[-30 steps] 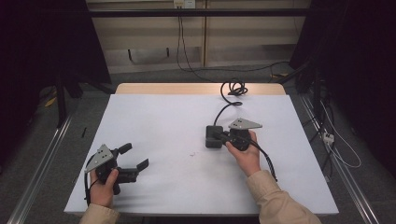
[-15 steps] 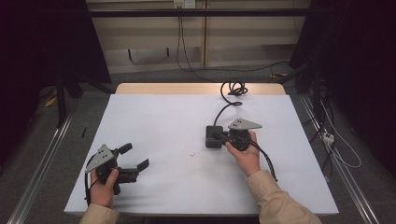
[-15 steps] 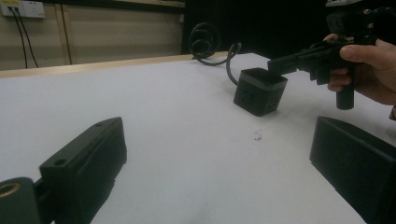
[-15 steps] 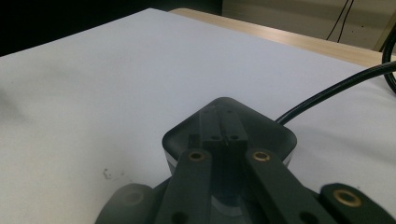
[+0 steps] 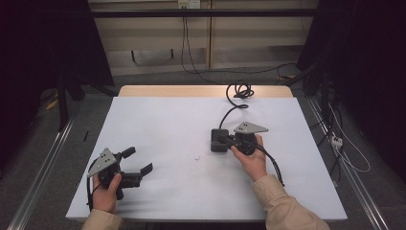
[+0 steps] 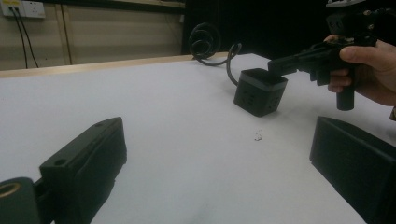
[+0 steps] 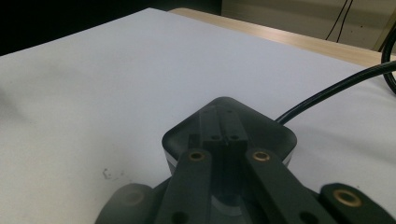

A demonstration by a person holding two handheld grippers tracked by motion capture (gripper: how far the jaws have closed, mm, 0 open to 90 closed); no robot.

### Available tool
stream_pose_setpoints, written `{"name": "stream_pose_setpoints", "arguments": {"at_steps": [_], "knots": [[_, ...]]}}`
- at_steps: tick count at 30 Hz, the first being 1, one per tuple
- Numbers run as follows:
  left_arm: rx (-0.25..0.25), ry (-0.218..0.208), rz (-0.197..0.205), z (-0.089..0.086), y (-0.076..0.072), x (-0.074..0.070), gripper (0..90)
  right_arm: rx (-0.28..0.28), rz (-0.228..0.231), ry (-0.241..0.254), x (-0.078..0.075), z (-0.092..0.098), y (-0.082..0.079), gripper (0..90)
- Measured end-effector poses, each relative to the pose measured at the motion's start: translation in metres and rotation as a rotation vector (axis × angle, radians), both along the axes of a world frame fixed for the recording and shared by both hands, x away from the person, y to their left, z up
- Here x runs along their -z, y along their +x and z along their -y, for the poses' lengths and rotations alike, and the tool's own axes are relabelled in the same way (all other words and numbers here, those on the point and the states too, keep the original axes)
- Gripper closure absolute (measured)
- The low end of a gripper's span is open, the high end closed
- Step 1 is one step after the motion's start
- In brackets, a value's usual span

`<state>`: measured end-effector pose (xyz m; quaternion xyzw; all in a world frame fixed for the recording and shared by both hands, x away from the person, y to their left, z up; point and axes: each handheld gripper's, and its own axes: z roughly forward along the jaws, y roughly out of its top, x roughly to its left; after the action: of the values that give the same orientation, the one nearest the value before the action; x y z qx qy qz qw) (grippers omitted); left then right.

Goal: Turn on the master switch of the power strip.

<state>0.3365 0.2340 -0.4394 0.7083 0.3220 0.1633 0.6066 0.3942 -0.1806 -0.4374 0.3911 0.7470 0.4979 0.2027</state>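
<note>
A black cube-shaped box (image 5: 219,140) sits right of the frame's middle on the white table (image 5: 172,120), its thick cable (image 5: 233,106) curling toward the upper edge. It looks rigid, smooth-sided and probably fairly solid; I'd grip its flat side walls, since the stiff cable may drag on it. The right gripper (image 5: 229,140) rests its jaws drawn nearly together over the box's top, whether actually pinching anything I cannot tell. The left gripper (image 5: 136,162), lower left, holds its jaws wide apart, empty. No readable writing or brand.
</note>
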Motion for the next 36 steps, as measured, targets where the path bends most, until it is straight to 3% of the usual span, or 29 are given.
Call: {"name": "stream_pose_setpoints", "arguments": {"at_steps": [36], "knots": [[-0.002,0.001,0.003,0.0004,0.0003,0.0002,3.4,0.014,0.001,-0.002,0.0003,-0.0014,-0.0012,90.0]]}}
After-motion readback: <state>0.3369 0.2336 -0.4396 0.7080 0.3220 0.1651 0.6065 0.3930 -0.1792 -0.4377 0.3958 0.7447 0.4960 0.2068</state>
